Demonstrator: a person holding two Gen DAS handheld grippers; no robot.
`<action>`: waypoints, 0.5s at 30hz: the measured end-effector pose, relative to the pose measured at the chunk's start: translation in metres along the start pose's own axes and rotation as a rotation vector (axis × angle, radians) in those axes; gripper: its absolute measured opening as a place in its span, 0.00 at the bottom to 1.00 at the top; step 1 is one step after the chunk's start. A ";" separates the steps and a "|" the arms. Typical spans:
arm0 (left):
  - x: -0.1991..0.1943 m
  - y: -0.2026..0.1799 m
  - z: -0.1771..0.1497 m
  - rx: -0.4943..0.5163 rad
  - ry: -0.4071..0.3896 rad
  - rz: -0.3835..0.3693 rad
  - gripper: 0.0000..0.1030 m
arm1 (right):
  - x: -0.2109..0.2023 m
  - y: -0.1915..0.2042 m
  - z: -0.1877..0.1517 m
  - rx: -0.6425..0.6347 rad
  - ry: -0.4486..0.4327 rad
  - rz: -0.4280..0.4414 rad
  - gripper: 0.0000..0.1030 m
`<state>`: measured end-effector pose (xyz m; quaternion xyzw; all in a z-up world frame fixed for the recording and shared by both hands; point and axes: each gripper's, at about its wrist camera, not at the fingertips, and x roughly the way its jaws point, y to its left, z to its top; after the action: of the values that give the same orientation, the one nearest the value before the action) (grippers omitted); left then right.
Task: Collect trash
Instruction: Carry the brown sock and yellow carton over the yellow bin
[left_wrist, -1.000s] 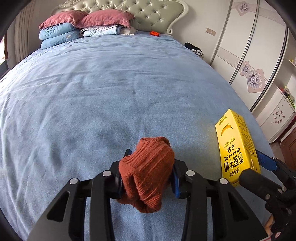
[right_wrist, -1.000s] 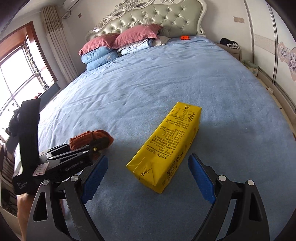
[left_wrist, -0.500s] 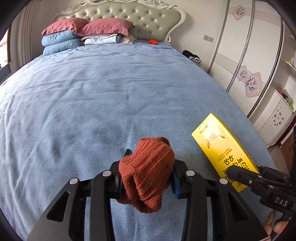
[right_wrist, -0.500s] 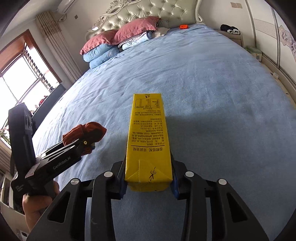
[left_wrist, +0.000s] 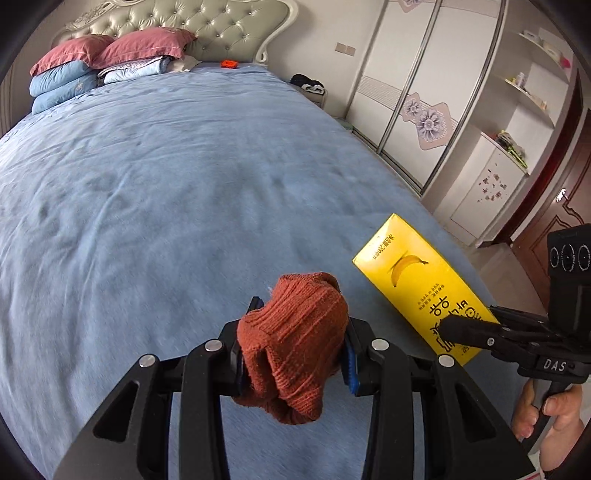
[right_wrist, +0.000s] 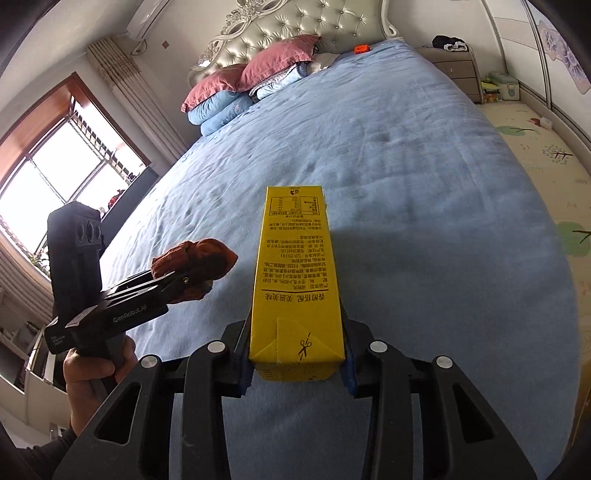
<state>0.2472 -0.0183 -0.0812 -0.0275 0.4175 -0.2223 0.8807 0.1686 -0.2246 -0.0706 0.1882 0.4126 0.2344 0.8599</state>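
a: your right gripper (right_wrist: 297, 363) — status?
b: clamped on the yellow carton (right_wrist: 295, 284), centre frame, above the blue bed (right_wrist: 424, 155).
a: left gripper (left_wrist: 291, 354)?
b: clenching the rust knit cloth (left_wrist: 295, 347), lower centre.

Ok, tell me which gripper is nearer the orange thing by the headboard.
Hard to call; the left looks marginally nearer. The orange thing lies far up the bed from both. The left gripper clamps a knit rag; the right gripper beside it clamps a yellow carton.
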 end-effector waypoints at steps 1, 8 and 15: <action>-0.005 -0.010 -0.008 0.003 0.003 -0.014 0.37 | -0.012 -0.004 -0.006 -0.002 -0.014 -0.013 0.35; -0.014 -0.078 -0.042 0.036 0.046 -0.064 0.37 | -0.082 -0.022 -0.040 -0.034 -0.079 -0.062 0.35; -0.015 -0.146 -0.052 0.073 0.047 -0.094 0.37 | -0.130 -0.045 -0.068 -0.031 -0.116 -0.044 0.35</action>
<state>0.1460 -0.1362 -0.0697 -0.0098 0.4278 -0.2790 0.8597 0.0539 -0.3255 -0.0533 0.1791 0.3624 0.2104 0.8901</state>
